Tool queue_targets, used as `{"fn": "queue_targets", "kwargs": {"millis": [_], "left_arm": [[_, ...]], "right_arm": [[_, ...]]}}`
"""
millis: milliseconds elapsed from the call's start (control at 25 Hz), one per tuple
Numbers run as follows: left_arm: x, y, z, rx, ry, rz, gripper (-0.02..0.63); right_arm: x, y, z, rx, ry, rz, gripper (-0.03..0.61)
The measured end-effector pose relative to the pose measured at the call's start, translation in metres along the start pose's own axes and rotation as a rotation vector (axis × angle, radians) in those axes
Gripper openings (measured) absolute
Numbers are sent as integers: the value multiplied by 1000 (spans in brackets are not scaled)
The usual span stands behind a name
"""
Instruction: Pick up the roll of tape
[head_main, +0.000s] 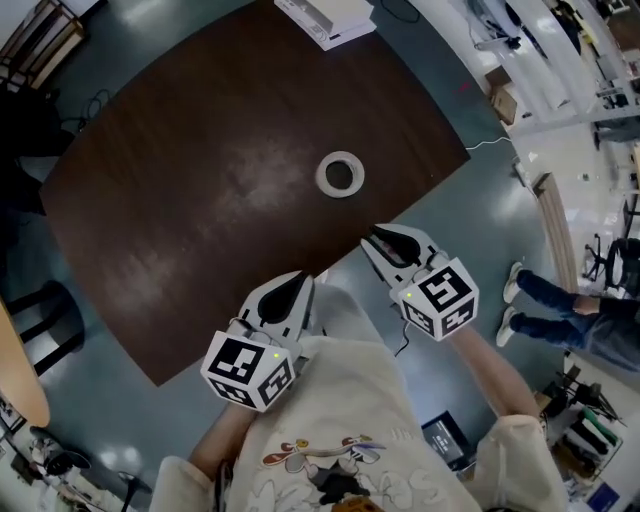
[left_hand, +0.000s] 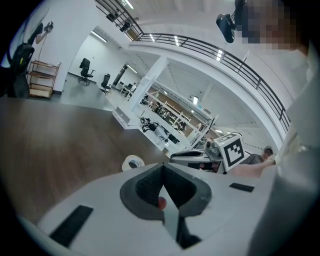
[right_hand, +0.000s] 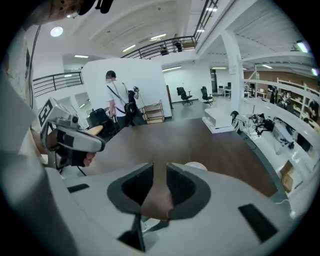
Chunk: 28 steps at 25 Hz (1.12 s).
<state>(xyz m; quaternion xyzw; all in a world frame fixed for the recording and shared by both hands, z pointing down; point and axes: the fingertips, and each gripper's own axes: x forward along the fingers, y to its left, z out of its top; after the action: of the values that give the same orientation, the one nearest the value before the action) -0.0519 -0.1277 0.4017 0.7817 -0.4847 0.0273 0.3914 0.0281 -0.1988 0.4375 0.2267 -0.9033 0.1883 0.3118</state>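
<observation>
**Right gripper lines up on the tape**

The tape (head_main: 340, 174) lies flat on the table (head_main: 180, 200), at 11 o'clock from the right gripper (head_main: 378, 238). Its jaws stand partly apart and empty. Best to drop one jaw into the core and the other outside the wall, then squeeze. The left gripper (head_main: 300, 281) is clenched on nothing, at the tape's 7 o'clock.

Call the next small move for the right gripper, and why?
Probably ease the right gripper forward and down toward the roll of tape: its jaws stand slightly apart and empty, short of the roll, which lies flat on the table just ahead.
</observation>
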Motion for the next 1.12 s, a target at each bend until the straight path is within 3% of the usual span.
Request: {"fn": "queue_targets", "kwargs": {"millis": [400, 800, 1120], "left_arm": [[16, 29, -12, -94, -49, 53, 6], [34, 64, -27, -132, -46, 198, 6], [50, 90, -38, -161, -12, 224, 6]], "right_arm": [[80, -31, -31, -273, 200, 80, 144], [132, -59, -51, -414, 327, 130, 169], [170, -60, -69, -464, 427, 164, 173]]}}
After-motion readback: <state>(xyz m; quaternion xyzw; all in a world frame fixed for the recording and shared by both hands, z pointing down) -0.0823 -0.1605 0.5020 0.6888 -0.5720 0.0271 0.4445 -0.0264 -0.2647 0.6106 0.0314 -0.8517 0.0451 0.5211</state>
